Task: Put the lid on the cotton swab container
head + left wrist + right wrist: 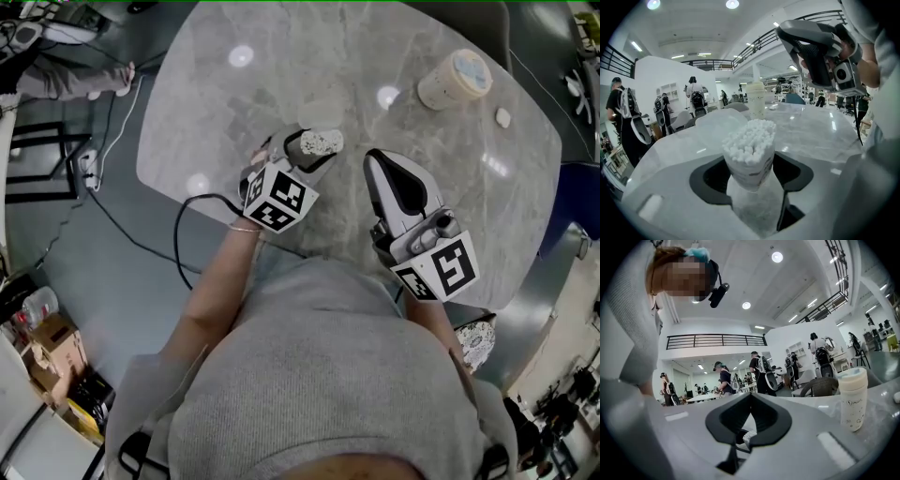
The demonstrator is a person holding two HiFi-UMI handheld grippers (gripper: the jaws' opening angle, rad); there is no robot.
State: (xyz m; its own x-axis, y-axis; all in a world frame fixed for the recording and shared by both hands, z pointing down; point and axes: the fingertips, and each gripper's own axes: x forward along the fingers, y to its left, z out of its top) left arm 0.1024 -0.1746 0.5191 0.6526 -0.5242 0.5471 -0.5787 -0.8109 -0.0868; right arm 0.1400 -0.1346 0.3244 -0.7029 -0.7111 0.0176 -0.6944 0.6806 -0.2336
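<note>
Marble desk [281, 56]. Lidded cup [455, 80] stands at far right corner.

Left gripper [314, 152] clamps open cotton swab container [322, 142] at near edge, middle. Right gripper [382, 169] is beside it, jaws together, empty.

Clear lid [710, 126], likely, lies just beyond container.

Risk: tilted container spills swabs; clear lid slips from pinch.

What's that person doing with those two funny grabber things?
A person holds a gripper in each hand over a grey marble table. The left gripper is clamped on the cotton swab container, which is full of swabs and has no lid on it. The right gripper is shut and empty, close beside it. A clear piece that looks like the lid lies on the table just beyond the container, so the lid isn't on yet. A capped cup stands farther off.
</note>
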